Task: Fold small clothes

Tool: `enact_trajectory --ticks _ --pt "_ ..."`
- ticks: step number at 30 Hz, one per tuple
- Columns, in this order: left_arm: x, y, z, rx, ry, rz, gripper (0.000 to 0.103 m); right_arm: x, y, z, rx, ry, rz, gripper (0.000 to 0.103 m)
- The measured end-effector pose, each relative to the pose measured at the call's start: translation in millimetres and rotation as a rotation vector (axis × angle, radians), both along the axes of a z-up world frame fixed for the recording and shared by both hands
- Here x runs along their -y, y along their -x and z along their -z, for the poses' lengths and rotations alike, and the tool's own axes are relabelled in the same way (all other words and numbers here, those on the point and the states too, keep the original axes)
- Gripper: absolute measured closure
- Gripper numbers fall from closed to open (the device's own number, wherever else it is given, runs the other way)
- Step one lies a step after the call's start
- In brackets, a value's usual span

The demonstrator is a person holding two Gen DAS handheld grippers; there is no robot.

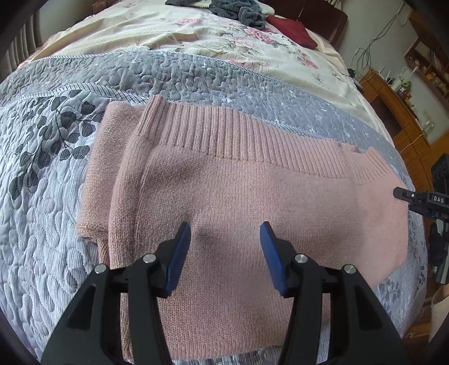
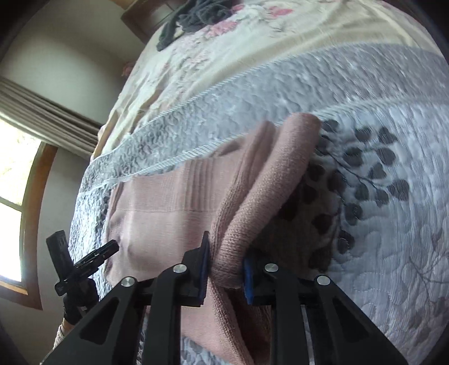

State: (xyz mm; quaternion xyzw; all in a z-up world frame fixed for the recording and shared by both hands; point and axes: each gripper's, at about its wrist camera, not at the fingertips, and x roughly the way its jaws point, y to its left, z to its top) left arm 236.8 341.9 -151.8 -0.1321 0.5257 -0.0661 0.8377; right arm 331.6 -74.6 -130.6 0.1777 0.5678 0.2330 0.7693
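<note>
A pink knitted sweater (image 1: 224,196) is lying on a grey quilted bedspread (image 1: 42,238) printed with dark leaves, its ribbed hem running across the far side in the left wrist view. At the left of that view, a folded sleeve (image 1: 98,174) is resting along the garment's edge, layered over the body of the knit. Just above the middle of the sweater, the left gripper (image 1: 225,227) is hovering with its blue-padded fingers (image 1: 179,252) spread wide and nothing between them. At the far right edge, the black tip of the right gripper (image 1: 404,194) is reaching the sweater's side (whether it touches there cannot be told from this angle). Beyond the grey quilt, a cream floral blanket (image 1: 168,31) is covering the rest of the bed, with a dark grey garment (image 1: 238,11) and a maroon cloth (image 1: 291,31) near the far end, and wooden shelving (image 1: 393,92) is standing by the wall to the right.

In the right wrist view, the left gripper (image 2: 112,247) is showing at the left, over the flat pink knit beside a window (image 2: 14,196). In the centre, the right gripper (image 2: 226,265) is pinching a bunched fold of the sweater (image 2: 168,213), lifted clear of the leaf-printed bedspread (image 2: 393,224), and casting a shadow on it.
</note>
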Motion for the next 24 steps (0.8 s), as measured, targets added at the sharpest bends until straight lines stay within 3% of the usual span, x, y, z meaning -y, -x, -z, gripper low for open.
enact_trajectory --ticks 4,7,13,19,22,24 --pt "-7 5 -8 0.014 0.022 -0.002 0.052 -56 0 -34 0.054 0.032 -0.115 0.084" --pt "-12 7 -14 0.026 0.039 -0.005 0.052 -102 1 -42 0.069 0.086 -0.195 0.084" --pt "-22 12 -20 0.043 0.082 -0.018 0.051 -170 1 -17 0.038 0.209 -0.277 0.085" --pt "-31 14 -21 0.045 0.123 -0.04 0.052 -195 -1 17 -0.021 0.261 -0.28 0.084" --pt "-34 13 -21 0.041 0.154 -0.054 0.052 -199 -2 27 -0.066 0.235 -0.275 0.075" --pt "-33 12 -22 0.038 0.177 -0.06 0.052 -197 -5 28 -0.104 0.175 -0.277 0.061"
